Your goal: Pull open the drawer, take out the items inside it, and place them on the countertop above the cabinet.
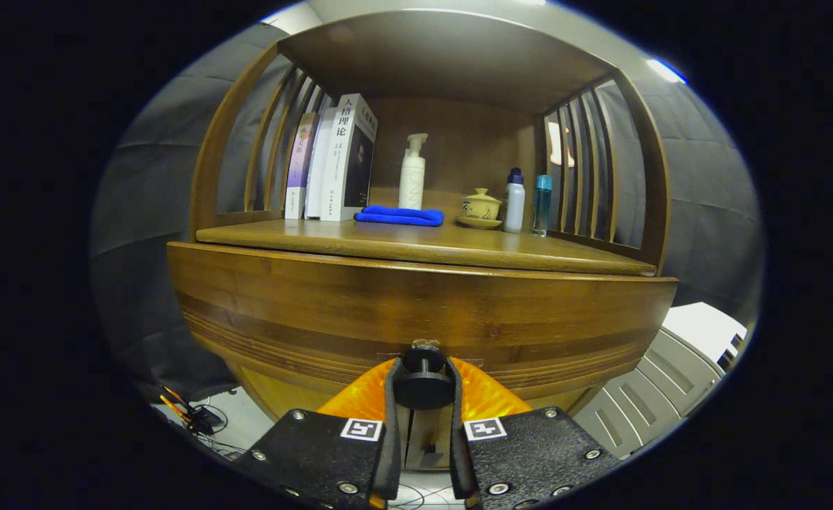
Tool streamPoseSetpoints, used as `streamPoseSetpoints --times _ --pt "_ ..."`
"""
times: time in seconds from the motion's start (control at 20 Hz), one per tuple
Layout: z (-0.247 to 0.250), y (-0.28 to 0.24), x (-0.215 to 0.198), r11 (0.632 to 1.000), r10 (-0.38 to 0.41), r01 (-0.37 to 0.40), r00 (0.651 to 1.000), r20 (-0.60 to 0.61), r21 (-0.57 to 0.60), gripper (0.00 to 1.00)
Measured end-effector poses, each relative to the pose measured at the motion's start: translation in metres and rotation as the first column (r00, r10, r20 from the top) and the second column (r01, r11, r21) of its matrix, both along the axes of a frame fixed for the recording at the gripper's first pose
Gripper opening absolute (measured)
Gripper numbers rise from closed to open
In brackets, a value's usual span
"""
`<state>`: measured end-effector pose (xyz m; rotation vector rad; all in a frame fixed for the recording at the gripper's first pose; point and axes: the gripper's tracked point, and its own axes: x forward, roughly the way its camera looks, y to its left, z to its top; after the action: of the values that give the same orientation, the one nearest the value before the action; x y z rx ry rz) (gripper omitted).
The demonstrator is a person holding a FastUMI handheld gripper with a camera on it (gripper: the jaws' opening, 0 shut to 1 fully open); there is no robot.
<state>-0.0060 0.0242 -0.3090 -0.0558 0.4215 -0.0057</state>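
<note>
Drawer (416, 312) interior hidden; contents cannot be told.

The gripper view looks forward, level and close, at the cabinet (416, 304) front.

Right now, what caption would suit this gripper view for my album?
Gripper jaws closed on the drawer knob of a wooden cabinet, countertop above.

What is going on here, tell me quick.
A hand-held gripper has its fingers closed around the dark knob of the wooden cabinet's drawer. The drawer front looks barely out, if at all, and its contents are hidden. On the countertop stand books, a folded blue cloth, a pump bottle, a lidded cup and two small bottles.
</note>
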Motion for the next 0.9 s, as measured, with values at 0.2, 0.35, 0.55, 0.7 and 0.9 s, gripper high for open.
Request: streamPoseSetpoints --times 0.2,0.35,0.55,0.7,0.9 --pt "0.007 0.0 -0.032 1.0 0.008 -0.008 1.0 -0.004 -0.009 0.28" --pt "0.012 -0.001 -0.056 1.0 -0.008 0.008 1.0 -0.012 0.013 0.28" --pt "0.013 -0.001 -0.083 1.0 0.006 -0.006 0.999 -0.035 0.005 0.28" --pt "0.015 -0.001 -0.101 1.0 0.0 0.001 0.998 -0.056 0.023 0.29" --pt "0.015 0.0 -0.122 1.0 0.001 0.001 0.996 -0.086 0.029 0.29"
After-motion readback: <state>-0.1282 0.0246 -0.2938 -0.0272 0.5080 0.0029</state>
